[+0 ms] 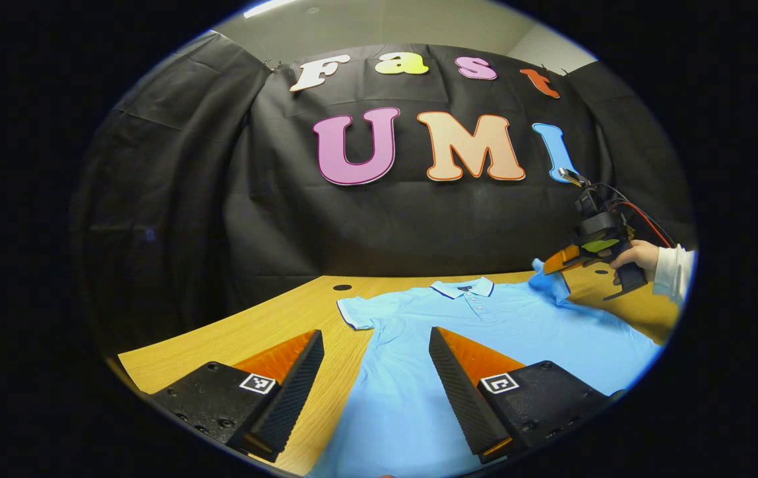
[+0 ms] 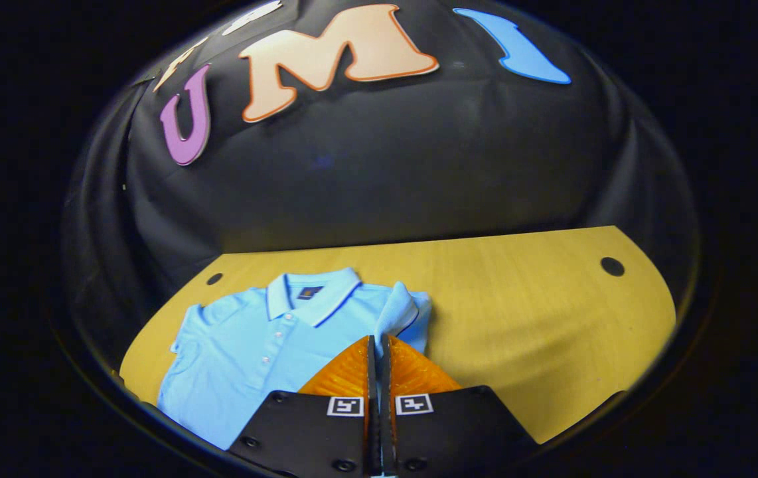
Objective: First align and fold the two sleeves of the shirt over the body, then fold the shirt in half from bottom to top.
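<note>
A light blue polo shirt (image 1: pixel 485 325) lies face up on the wooden table (image 1: pixel 253 325), collar (image 1: pixel 462 288) toward the wall. In the left gripper view, my left gripper (image 1: pixel 376 335) hovers open above the shirt's left side, near the flat short sleeve (image 1: pixel 356 312). At the right, a hand (image 1: pixel 638 255) holds my right gripper (image 1: pixel 555 262), which pinches the other sleeve (image 1: pixel 545 275) and lifts it off the table. In the right gripper view, my right gripper (image 2: pixel 377 340) is shut on that raised sleeve (image 2: pixel 405 312), with the shirt (image 2: pixel 253 345) spread out to the left.
Black cloth walls the booth behind the table. Small round holes mark the tabletop (image 2: pixel 518 299) near its back edge, one hole (image 2: pixel 612 266) at the right and another hole (image 1: pixel 342 287) by the flat sleeve. Bare wood stretches to the right of the shirt.
</note>
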Motion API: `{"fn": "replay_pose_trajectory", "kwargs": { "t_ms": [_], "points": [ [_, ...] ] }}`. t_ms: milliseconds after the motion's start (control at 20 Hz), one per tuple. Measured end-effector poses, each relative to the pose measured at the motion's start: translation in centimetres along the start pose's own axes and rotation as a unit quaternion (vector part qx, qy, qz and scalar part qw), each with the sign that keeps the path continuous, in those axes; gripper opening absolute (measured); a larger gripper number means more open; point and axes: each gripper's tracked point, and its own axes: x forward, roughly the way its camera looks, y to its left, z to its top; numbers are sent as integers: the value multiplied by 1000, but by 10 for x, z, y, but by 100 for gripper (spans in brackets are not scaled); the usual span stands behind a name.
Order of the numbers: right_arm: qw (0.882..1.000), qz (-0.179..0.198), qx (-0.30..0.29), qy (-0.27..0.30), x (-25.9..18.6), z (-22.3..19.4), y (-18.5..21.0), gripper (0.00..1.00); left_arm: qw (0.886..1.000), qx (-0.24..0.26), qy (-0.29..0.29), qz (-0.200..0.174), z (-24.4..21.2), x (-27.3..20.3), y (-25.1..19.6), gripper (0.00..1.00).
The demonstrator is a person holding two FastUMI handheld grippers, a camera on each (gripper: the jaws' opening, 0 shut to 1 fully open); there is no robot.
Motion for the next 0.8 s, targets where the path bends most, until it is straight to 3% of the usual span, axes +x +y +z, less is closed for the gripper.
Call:
{"fn": "replay_pose_trajectory", "kwargs": {
  "t_ms": [200,350,400,450,500,550,650,700,750,800],
  "points": [
    [998,56,19,36,8,-30,49,3,1000,-1,0,0,0,0,0,95],
    [995,85,12,47,7,-45,67,11,1000,-1,0,-1,0,0,0,95],
    [994,97,13,52,5,-48,73,22,1000,-1,0,0,1,0,0,96],
    [992,109,14,59,-1,-52,80,55,1000,-1,0,0,1,0,0,96],
    [991,116,15,62,-6,-52,84,44,1000,-1,0,0,0,0,0,96],
    [990,127,17,61,-13,-52,90,73,1000,-2,0,-1,1,-1,0,95],
    [988,145,17,57,-30,-53,96,80,1000,-2,0,-4,0,0,-1,95],
    [987,150,16,48,-39,-51,96,94,1000,-3,-1,-4,1,0,-1,95],
    [987,152,14,39,-49,-52,95,92,1000,-4,-1,-5,1,-1,0,95],
    [988,151,11,26,-58,-50,92,98,1000,-5,-1,-5,1,-1,-1,95]
  ]
}}
